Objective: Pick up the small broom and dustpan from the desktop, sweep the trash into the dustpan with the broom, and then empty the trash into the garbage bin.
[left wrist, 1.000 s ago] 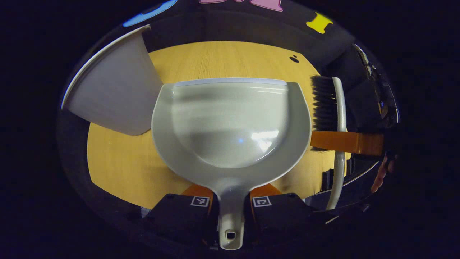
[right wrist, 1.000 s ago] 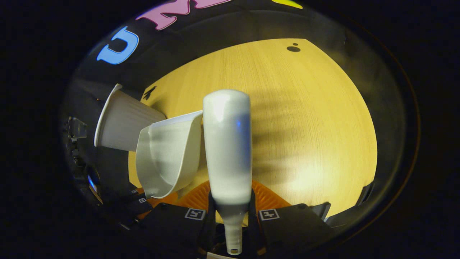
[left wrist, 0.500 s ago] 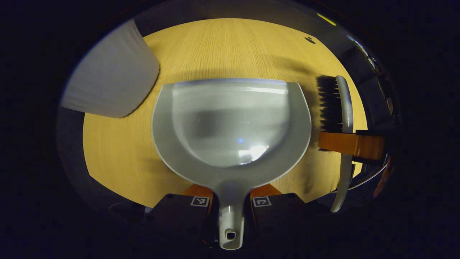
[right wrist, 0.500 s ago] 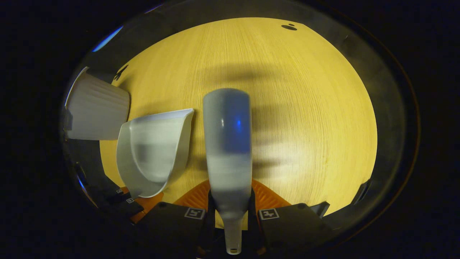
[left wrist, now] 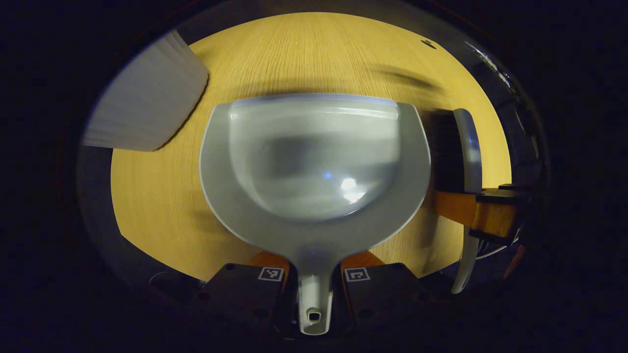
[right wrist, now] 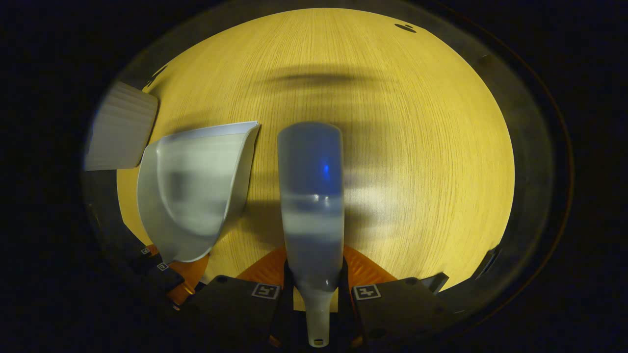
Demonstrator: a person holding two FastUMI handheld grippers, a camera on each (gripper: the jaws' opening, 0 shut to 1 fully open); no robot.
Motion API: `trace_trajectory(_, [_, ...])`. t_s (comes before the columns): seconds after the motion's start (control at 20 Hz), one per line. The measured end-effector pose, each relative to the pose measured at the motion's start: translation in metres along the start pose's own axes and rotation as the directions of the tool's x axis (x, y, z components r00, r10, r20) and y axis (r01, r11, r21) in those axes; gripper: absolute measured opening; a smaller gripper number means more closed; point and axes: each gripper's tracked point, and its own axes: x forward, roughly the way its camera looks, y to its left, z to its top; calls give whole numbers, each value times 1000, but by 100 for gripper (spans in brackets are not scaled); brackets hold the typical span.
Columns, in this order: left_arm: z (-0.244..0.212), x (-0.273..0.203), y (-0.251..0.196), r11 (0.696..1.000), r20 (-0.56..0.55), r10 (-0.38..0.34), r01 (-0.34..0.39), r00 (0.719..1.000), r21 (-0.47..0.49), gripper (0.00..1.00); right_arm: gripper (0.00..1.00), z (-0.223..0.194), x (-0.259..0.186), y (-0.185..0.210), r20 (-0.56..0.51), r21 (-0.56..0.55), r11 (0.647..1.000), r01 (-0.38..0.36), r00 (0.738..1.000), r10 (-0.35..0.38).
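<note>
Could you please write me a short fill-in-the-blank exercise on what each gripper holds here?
1. The left gripper is shut on the handle of the ____.
2. The right gripper is shut on the ____.
3. The dustpan's pan looks ____ of trash.
4. The garbage bin stands on the ____.

Missing words: dustpan; broom; empty; desktop

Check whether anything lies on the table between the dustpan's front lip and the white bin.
Nothing visible does. The pale grey plastic dustpan, held by the left tool, faces bare wooden tabletop; the ribbed white garbage bin stands to its front left, with only open wood between them.
</note>
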Motion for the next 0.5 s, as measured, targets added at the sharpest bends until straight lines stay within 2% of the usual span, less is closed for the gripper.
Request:
trace_trajectory(0.05, [-1,1,-1,1000,-4,2,-2,1000,1,29,42,0,1,1,-12,5,1000,-1,1000,1])
trace_trajectory(0.15, [-1,0,-1,1000,-11,2,-2,1000,4,29,39,1,-1,2,-26,23,1000,-7,1000,8])
trace_trajectory(0.45, [-4,-3,-2,1000,-44,-1,1,999,5,32,52,-1,-3,5,-35,23,999,-27,999,27])
trace_trajectory(0.5, [-5,-5,-2,1000,-46,-5,5,999,0,46,63,-2,-3,6,-34,18,999,-29,999,30])
